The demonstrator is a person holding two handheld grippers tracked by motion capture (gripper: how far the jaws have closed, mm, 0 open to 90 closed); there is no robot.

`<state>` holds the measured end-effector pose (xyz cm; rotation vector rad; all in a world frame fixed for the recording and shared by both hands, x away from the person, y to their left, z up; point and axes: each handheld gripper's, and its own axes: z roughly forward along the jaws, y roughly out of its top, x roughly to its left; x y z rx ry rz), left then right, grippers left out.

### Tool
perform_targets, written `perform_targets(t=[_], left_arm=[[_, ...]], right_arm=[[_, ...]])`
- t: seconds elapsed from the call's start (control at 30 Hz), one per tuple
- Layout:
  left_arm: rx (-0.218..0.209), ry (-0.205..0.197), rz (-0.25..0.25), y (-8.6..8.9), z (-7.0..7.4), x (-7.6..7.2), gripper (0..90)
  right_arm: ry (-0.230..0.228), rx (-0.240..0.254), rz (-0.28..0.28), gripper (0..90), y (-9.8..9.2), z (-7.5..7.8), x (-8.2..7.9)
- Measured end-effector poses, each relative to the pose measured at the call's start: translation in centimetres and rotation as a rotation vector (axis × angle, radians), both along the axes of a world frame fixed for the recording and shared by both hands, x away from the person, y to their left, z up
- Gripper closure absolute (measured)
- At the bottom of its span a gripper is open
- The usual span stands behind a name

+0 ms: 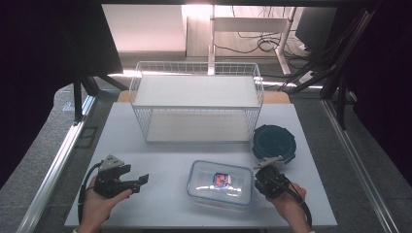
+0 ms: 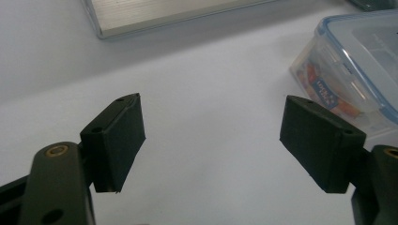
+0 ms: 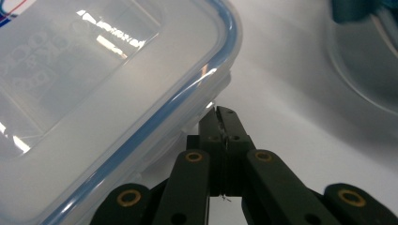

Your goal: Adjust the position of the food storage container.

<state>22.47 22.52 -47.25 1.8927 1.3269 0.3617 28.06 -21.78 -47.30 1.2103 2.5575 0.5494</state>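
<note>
A clear rectangular container (image 1: 219, 183) with a blue-rimmed lid lies at the front middle of the white table (image 1: 160, 158), with a red and blue packet inside. My left gripper (image 1: 137, 174) is held just above the table to its left and is open. In the left gripper view its jaws (image 2: 211, 131) stand wide apart over bare table, and the container (image 2: 356, 61) is off to the right. My right gripper (image 1: 256, 180) is shut at the container's right side. In the right gripper view its tips (image 3: 220, 115) touch the container (image 3: 94, 84) just under the lid's rim.
A white wire rack (image 1: 197, 104) with two shelves stands across the back of the table. A round container with a dark blue lid (image 1: 274, 142) sits right of the rack, just behind my right gripper. An aluminium rail (image 1: 58, 160) runs along the table's left side.
</note>
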Motion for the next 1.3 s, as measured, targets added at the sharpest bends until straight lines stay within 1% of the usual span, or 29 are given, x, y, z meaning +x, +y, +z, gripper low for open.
perform_targets(t=[0.07, 0.1, 0.13, 0.37, 0.4, 0.57, 0.77, 0.87, 0.93, 1.07, 1.13, 1.17, 1.2, 1.23, 1.27, 1.3], left_arm=[[0.000, 0.001, 0.001, 0.0, 0.0, 0.0, 21.9], [0.001, 0.002, 0.001, 0.1, 0.0, 0.0, 22.0], [0.001, 0.003, 0.001, 0.1, -0.1, 0.0, 22.0], [0.002, 0.002, 0.002, 0.1, 0.0, 0.0, 22.0], [0.002, 0.002, 0.002, 0.1, 0.0, 0.0, 22.0], [0.002, 0.004, 0.002, 0.1, -0.1, 0.1, 21.8], [0.000, 0.005, 0.003, 0.1, -0.1, 0.0, 21.8], [0.000, 0.005, 0.005, 0.2, -0.1, 0.0, 21.8], [0.001, 0.006, 0.005, 0.2, -0.2, 0.1, 21.8], [-0.001, 0.002, 0.007, 0.2, -0.1, 0.0, 21.7], [-0.001, 0.000, 0.008, 0.3, -0.1, 0.0, 21.6], [-0.004, 0.000, 0.008, 0.3, 0.0, 0.0, 21.5], [-0.004, 0.000, 0.008, 0.3, 0.0, 0.0, 21.5], [-0.003, 0.000, 0.009, 0.3, 0.0, 0.0, 21.5], [-0.004, 0.000, 0.010, 0.3, -0.1, 0.0, 21.5], [-0.004, 0.000, 0.010, 0.3, -0.1, 0.0, 21.4]], right_arm=[[-0.004, -0.006, 0.010, 88.8, 0.6, -0.1, 0.2], [-0.006, -0.003, 0.021, 88.8, 1.3, -0.1, 0.5], [-0.006, -0.003, 0.021, 88.8, 1.3, -0.1, 0.5], [-0.002, 0.011, 0.059, 88.8, 3.8, -0.2, 1.8], [-0.002, 0.011, 0.059, 88.8, 3.8, -0.2, 1.8], [-0.009, 0.018, 0.079, 88.8, 5.3, -0.3, 2.5], [-0.011, 0.022, 0.099, 88.8, 6.4, -0.5, 2.8], [-0.013, 0.030, 0.099, 88.8, 6.3, -0.5, 2.8], [-0.014, 0.050, 0.096, 88.8, 6.0, -0.3, 2.8], [-0.039, 0.066, 0.070, 88.8, 4.9, 0.2, 2.5], [-0.058, 0.100, 0.051, 88.8, 3.8, 0.7, 2.1], [-0.082, 0.130, 0.033, 88.8, 2.8, 1.3, 1.6], [-0.082, 0.130, 0.033, 88.8, 2.8, 1.3, 1.6], [-0.097, 0.167, 0.024, 88.6, 1.9, 1.6, 1.1], [-0.097, 0.167, 0.024, 88.6, 1.9, 1.6, 1.1], [-0.102, 0.202, 0.019, 86.7, 1.3, 1.8, 0.8]])
